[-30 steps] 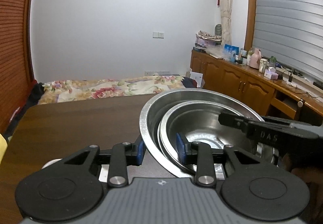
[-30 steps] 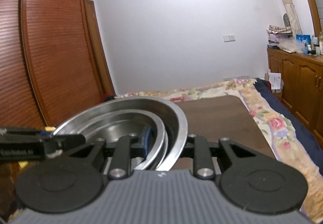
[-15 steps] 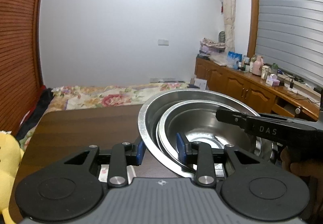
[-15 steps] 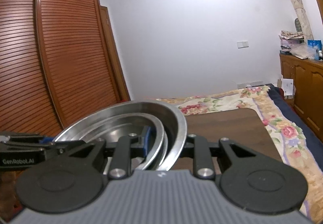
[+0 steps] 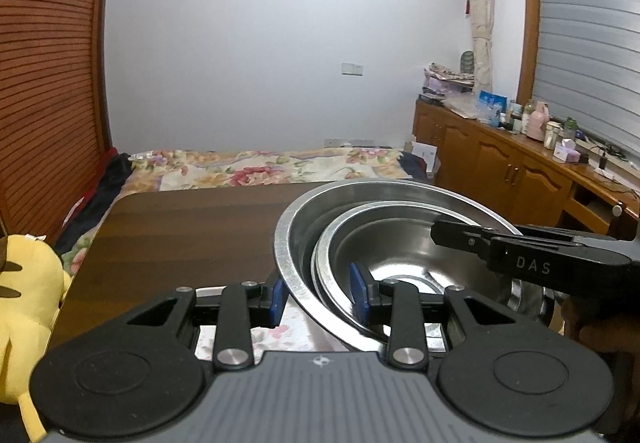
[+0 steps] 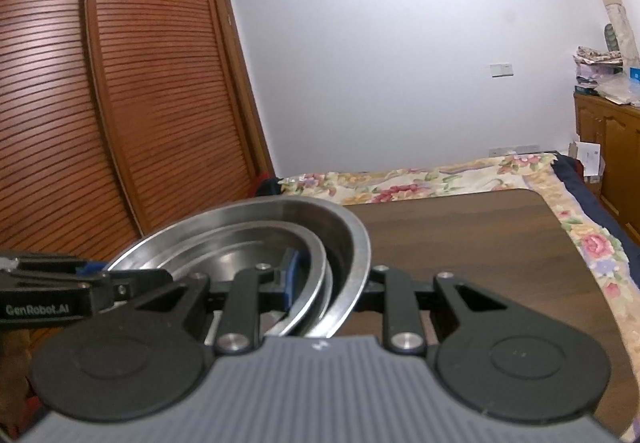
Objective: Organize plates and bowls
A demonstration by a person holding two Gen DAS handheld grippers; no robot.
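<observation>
I have both claws clamped on opposite rims of the nested steel bowls (image 5: 384, 243), left claw (image 5: 318, 293) and right claw (image 6: 328, 279), carrying them above the table (image 5: 192, 235). If either pinch slackens, I expect the inner bowl (image 5: 400, 255) to slide and clatter out.

Dark wooden table (image 5: 180, 239); floral cloth (image 5: 296, 331) lying at near edge.

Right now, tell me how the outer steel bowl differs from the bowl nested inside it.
The outer steel bowl is wider, and its rim stands higher than the inner bowl. The outer bowl's wall faces the outer pads of both grippers, while the inner bowl faces the inner pads. The inner bowl sits off-centre within the outer one. Both are shiny bare steel, round, upright, and clamped together.
</observation>
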